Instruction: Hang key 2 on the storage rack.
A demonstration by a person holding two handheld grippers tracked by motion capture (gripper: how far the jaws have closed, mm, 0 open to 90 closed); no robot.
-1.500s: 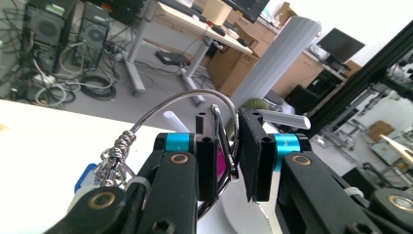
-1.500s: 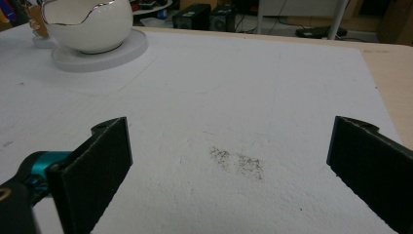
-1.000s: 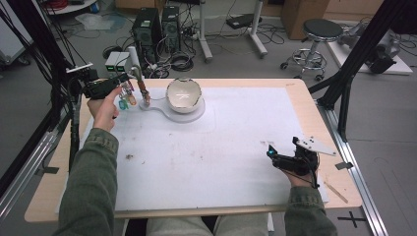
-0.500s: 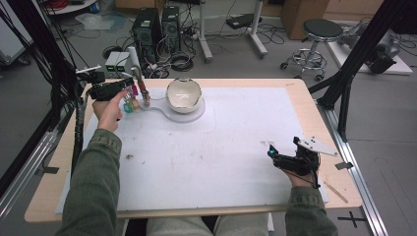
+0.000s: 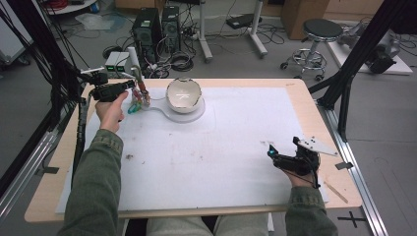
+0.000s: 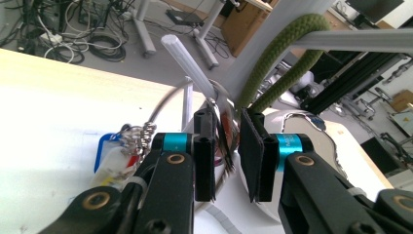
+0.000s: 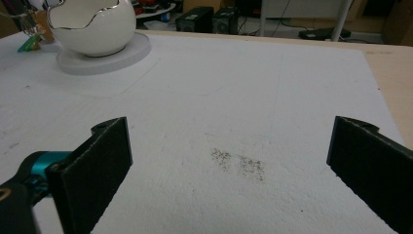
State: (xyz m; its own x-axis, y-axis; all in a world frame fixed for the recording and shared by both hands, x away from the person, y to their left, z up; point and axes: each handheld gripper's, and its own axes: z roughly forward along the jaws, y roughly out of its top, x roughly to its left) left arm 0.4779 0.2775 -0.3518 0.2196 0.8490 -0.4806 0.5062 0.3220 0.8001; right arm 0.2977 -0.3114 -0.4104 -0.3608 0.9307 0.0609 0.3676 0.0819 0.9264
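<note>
Bunch of keys on metal ring w/ coloured plastic tags (image 5: 138,100) (image 6: 127,146): hangs at white post of stand, far-left of table, just beside white egg-shaped bowl w/ jagged gold rim (image 5: 183,94) (image 7: 92,24). Ring possibly pinched; view too tight.

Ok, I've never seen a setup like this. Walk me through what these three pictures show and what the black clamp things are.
There is no robot here. A person sits at a table and holds a hand tool with two black jaws in each hand. The high view looks down from above. The other two come from cameras riding on each tool, looking along its jaws.

The left gripper is at the far left of the white mat, its jaws nearly closed around a metal key ring with coloured tags, beside a white post. Whether it truly grips the ring is hard to tell.

The right gripper rests near the mat's right edge, jaws wide open and holding nothing.

A white egg-shaped bowl sits on a round white base.
</note>
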